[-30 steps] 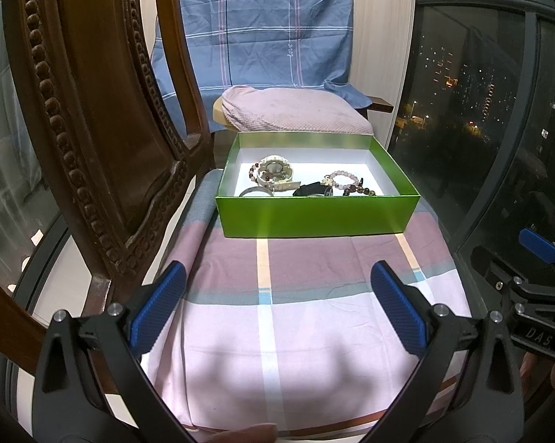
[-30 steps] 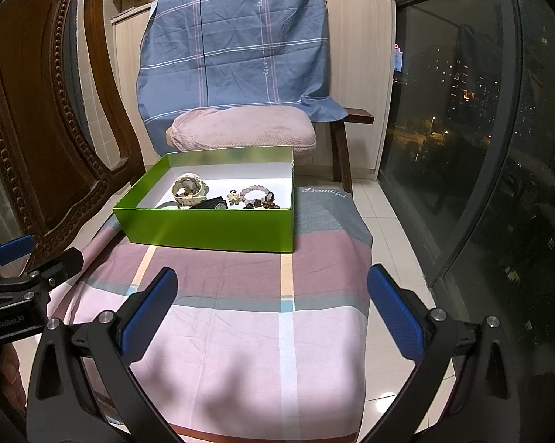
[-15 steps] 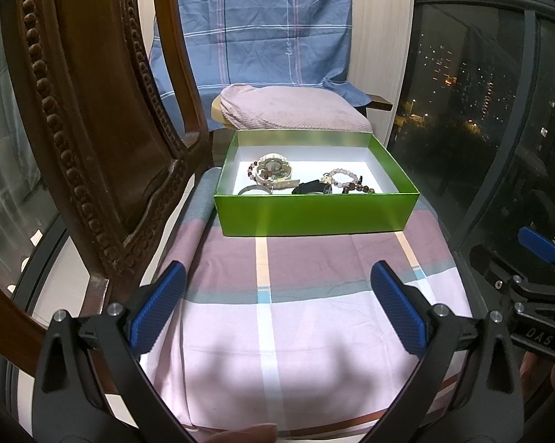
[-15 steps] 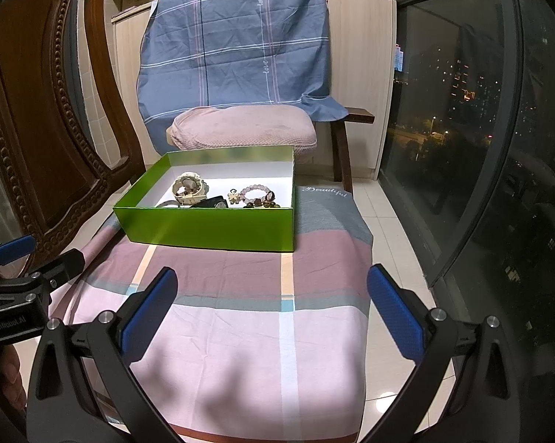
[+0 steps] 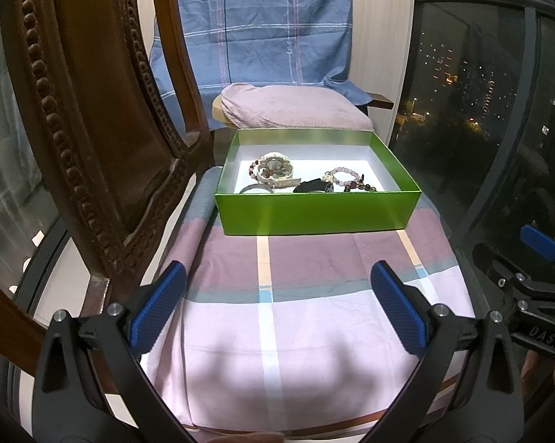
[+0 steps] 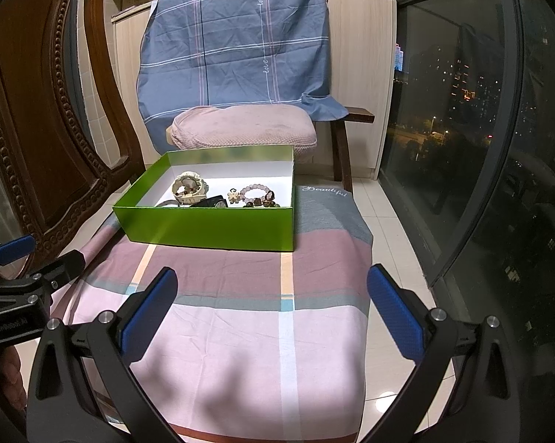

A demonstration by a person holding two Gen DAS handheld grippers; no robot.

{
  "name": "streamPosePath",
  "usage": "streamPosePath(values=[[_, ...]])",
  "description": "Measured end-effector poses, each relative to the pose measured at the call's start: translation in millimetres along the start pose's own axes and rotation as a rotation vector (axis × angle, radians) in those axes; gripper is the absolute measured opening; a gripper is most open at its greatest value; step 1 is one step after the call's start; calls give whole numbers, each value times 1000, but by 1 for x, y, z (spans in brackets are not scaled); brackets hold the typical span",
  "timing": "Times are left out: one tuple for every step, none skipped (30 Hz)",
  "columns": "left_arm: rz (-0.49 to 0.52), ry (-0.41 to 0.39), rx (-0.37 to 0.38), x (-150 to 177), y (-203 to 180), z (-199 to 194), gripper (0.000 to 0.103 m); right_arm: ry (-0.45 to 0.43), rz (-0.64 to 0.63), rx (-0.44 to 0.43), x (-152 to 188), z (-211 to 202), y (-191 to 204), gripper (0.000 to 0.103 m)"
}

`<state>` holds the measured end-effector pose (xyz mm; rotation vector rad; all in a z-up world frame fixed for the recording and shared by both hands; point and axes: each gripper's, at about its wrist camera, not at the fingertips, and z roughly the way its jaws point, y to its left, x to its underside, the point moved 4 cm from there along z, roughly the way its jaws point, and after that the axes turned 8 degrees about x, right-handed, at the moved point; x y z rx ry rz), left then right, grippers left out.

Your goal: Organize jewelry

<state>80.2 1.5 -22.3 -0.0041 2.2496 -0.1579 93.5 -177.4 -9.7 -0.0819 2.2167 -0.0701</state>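
Note:
A green box (image 5: pixel 314 214) (image 6: pixel 211 227) stands on the far half of the striped cloth (image 5: pixel 295 317) (image 6: pixel 240 325). Inside lie a cream beaded bracelet (image 5: pixel 273 168) (image 6: pixel 188 188), a pink bead bracelet (image 5: pixel 345 177) (image 6: pixel 255 193), a dark item (image 5: pixel 312 186) (image 6: pixel 214 202) and a silver ring (image 5: pixel 255 189). My left gripper (image 5: pixel 277 310) is open and empty, well short of the box. My right gripper (image 6: pixel 271 312) is open and empty, also short of it; it shows at the right edge of the left view (image 5: pixel 535 269).
A carved wooden chair back (image 5: pixel 92 118) (image 6: pixel 37 129) stands close on the left. Behind the box are a pink cushion (image 5: pixel 292 110) (image 6: pixel 240 129) and a blue draped sheet (image 5: pixel 255 26) (image 6: pixel 233 44). A dark window (image 5: pixel 499 92) (image 6: pixel 480 129) runs along the right.
Both grippers stay open and empty. The left view has shifted very slightly; the box and jewelry have not moved.

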Motion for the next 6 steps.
streamPosePath(values=[[3,1,-1,0,-1,0,99,-2,0,1,0,0,0,100],[5,1,-3,0,-1,1,99,-1,0,0,0,0,0,100],[8,1,-6,0,-1,1,99,0,0,-1,0,0,0,100],[7,3,-6,0,-1,1,99,0,0,-1,0,0,0,100],[5,3,-3,0,-1,2,99,0,0,-1,0,0,-1,100],[4,4,-1,0,0,2,99,0,-1,-1,0,0,-1,100]])
